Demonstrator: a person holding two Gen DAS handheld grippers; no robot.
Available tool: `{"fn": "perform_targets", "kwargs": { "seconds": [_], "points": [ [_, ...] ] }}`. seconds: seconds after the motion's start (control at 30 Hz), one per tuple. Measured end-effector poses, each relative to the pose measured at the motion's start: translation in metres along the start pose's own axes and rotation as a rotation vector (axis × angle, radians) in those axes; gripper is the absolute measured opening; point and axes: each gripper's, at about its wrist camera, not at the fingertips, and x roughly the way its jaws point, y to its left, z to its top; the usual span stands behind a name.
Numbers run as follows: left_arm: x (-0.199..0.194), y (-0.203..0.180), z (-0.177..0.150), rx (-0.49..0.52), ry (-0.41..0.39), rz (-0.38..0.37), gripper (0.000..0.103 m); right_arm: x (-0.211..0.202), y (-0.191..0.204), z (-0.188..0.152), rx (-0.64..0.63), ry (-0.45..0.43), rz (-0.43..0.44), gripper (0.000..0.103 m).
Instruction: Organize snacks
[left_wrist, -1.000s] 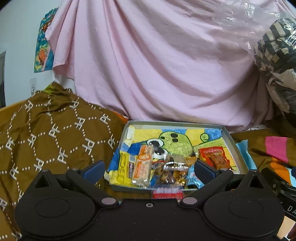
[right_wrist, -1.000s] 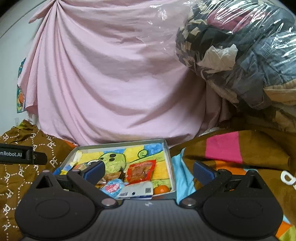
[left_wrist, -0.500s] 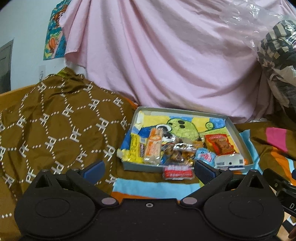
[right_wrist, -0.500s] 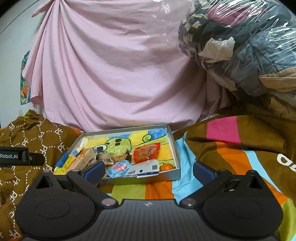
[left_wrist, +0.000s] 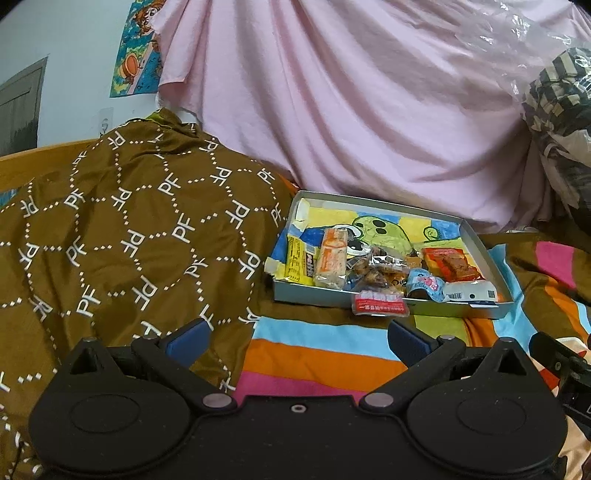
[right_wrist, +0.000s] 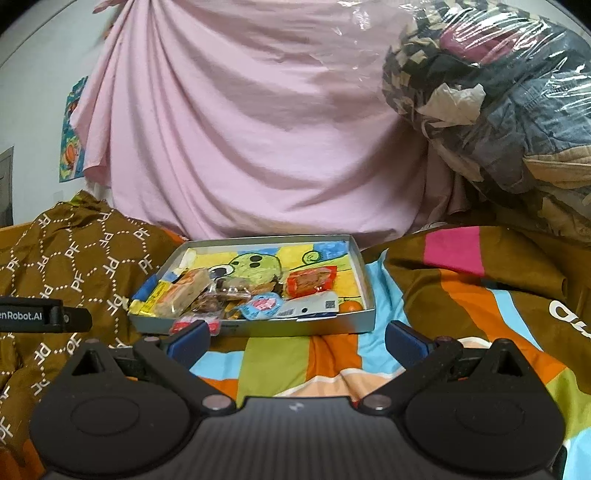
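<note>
A shallow grey tray (left_wrist: 480, 236) with a cartoon lining holds several snack packets. It also shows in the right wrist view (right_wrist: 360, 258). Inside lie a yellow packet (left_wrist: 295, 260), an orange bar (left_wrist: 332, 256), a red-orange packet (left_wrist: 450, 264), a blue round packet (left_wrist: 424, 282) and a white packet (left_wrist: 469, 291). A red packet (left_wrist: 378, 302) hangs over the tray's near rim. My left gripper (left_wrist: 297, 338) is open and empty, well short of the tray. My right gripper (right_wrist: 297, 338) is open and empty, just short of the tray's near edge.
The tray rests on a striped blanket (right_wrist: 280, 358). A brown patterned cloth (left_wrist: 129, 240) is heaped at the left. A pink sheet (right_wrist: 240, 129) hangs behind. A plastic-wrapped bundle of clothes (right_wrist: 498, 92) is piled at the right.
Both grippers have drawn back from the tray, so it looks smaller and farther. The left view has shifted left. Both stay open and empty.
</note>
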Motion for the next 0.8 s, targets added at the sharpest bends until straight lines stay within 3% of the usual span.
{"fn": "perform_targets", "kwargs": {
  "seconds": [0.8],
  "points": [
    [-0.022,0.042,-0.027,0.044,-0.046,-0.027,0.102,-0.04,0.034,-0.021,-0.032,-0.055,-0.118,0.103]
  ]
}}
